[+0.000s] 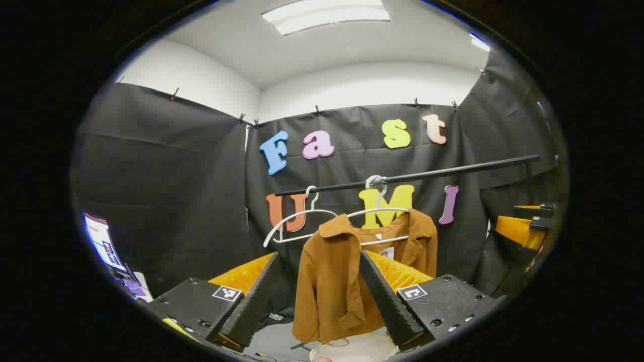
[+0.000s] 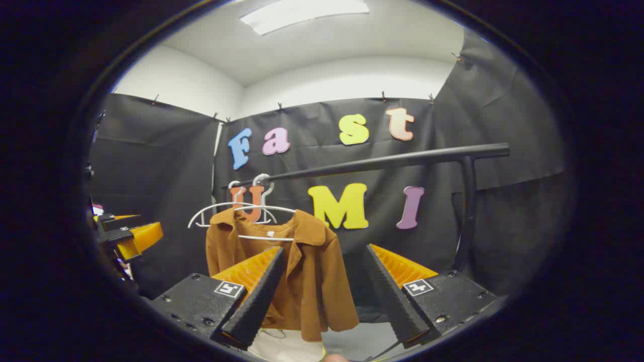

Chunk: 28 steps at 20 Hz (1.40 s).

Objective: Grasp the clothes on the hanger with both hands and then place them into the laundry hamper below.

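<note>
Ahead, on a hanger (image 1: pixel 322 221), hangs a soft, light jacket (image 1: pixel 342 281); best pinched at both shoulders. Both grippers (image 1: pixel 317 301) (image 2: pixel 322 296) gape, fingers apart.

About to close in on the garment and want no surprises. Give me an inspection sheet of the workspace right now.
Surface: grey floor below the rail.
Job's things: brown jacket hangs on a white hanger from the black rail; a pale round hamper rim sits beneath it.
Clutter: a second, bare white hanger on the rail beside the jacket.
Grippers: left gripper open, short of the jacket; right gripper open, also apart from it.
Cables: a thin dark line on the floor near the hamper, maybe a cable.
Surroundings: black cloth wall, white ceiling with a light panel, rail upright post.
</note>
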{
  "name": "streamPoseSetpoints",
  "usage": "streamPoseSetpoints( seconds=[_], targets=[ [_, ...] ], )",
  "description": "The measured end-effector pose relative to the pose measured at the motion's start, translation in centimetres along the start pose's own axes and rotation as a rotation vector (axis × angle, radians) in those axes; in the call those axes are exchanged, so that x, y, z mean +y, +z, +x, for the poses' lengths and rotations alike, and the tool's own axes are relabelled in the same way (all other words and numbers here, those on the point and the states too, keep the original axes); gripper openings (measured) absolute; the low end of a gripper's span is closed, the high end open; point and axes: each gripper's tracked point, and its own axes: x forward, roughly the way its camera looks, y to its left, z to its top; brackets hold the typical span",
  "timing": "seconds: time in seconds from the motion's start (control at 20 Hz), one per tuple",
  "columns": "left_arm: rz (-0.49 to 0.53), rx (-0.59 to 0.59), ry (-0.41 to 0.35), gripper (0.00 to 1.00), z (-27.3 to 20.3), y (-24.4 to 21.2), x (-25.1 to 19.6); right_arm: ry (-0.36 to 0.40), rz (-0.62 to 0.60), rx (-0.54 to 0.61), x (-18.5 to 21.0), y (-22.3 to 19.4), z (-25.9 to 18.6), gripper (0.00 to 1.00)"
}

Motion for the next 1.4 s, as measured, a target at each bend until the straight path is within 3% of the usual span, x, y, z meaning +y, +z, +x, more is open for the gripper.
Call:
streamPoseSetpoints(
  seconds=[0.15,0.55,0.85,0.95,1.1,1.4],
  targets=[
    [-0.001,0.010,0.014,0.99,-0.2,-0.3,-0.3,-0.016,-0.047,0.031,-0.5,-1.2,0.4,0.99],
    [-0.002,0.021,-0.045,0.99,2.8,-0.9,0.2,-0.095,0.027,0.074,-0.7,-2.6,3.2,0.98],
    [-0.071,0.088,-0.098,1.00,5.3,-3.8,-1.1,-0.066,0.065,0.152,1.8,-6.4,6.2,0.98],
    [-0.075,0.063,-0.112,1.00,6.4,-4.3,-1.8,-0.021,0.089,0.140,3.3,-7.8,7.8,0.97],
    [-0.090,0.116,-0.151,1.00,8.3,-7.3,-3.6,-0.012,0.119,0.255,4.2,-13.1,10.0,0.95],
    [-0.138,0.112,-0.194,0.98,12.7,-9.9,-6.1,0.004,0.221,0.324,5.3,-15.8,15.5,0.94]
  ],
)
